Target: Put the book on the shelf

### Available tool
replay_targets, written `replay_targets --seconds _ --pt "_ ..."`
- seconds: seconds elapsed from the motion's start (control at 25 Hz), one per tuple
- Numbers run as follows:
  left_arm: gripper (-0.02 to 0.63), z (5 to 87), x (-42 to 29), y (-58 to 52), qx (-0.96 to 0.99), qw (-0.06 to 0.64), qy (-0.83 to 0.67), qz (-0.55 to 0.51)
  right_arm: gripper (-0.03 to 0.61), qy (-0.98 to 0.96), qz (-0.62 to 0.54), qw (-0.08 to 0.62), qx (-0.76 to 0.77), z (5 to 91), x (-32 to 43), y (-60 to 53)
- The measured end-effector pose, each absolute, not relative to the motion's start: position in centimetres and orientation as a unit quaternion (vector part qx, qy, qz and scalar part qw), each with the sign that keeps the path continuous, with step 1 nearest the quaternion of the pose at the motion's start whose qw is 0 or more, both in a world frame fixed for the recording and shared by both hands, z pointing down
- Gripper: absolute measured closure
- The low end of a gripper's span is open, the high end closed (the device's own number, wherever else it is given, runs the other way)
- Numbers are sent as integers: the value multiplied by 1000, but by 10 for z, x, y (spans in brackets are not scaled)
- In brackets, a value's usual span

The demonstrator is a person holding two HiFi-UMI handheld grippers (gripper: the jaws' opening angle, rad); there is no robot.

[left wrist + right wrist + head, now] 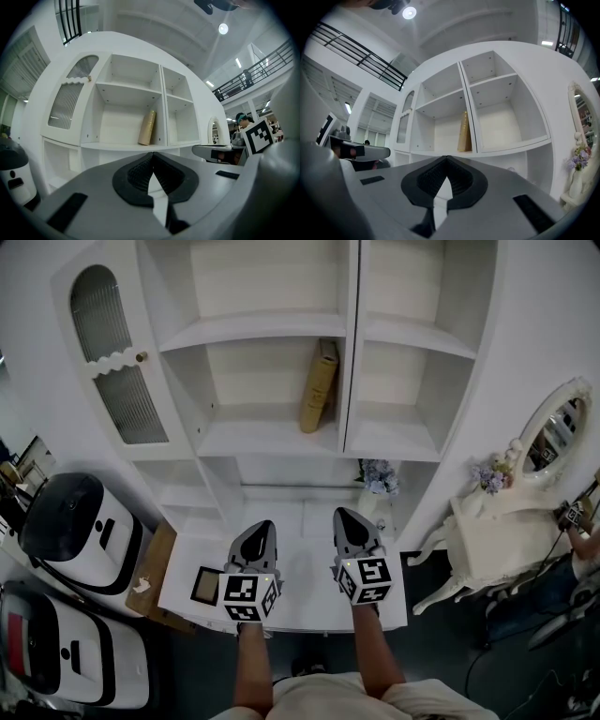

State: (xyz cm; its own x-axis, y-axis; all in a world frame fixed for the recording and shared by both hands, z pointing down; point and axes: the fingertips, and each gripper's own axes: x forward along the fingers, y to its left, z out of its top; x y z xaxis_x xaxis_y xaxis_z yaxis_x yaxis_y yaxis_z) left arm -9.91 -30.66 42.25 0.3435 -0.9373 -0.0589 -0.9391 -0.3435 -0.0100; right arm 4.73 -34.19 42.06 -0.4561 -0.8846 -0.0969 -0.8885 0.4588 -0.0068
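Observation:
A tan book (319, 385) leans upright against the divider in the middle compartment of the white shelf unit (272, 439). It shows in the left gripper view as the book (146, 127) and in the right gripper view as the book (464, 131). My left gripper (262, 526) and right gripper (344, 516) hover side by side over the white counter, well below and apart from the book, both pointing at the shelves. The left gripper (152, 153) is shut with nothing between its jaws. The right gripper (446, 157) is shut too and holds nothing.
A small dark picture frame (205, 585) lies on the white counter (309, 610) by my left gripper. Blue flowers (379, 476) stand in the lower shelf. A glass cabinet door (117, 367) hangs open at left. White machines (75, 521) stand left, a mirrored dressing table (487, 521) right.

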Motion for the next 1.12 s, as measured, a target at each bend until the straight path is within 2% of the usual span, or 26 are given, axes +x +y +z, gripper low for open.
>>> replay_targets --seconds 1.12 --pt "597 429 -99 -312 -823 18 567 21 554 851 18 30 -524 434 46 -344"
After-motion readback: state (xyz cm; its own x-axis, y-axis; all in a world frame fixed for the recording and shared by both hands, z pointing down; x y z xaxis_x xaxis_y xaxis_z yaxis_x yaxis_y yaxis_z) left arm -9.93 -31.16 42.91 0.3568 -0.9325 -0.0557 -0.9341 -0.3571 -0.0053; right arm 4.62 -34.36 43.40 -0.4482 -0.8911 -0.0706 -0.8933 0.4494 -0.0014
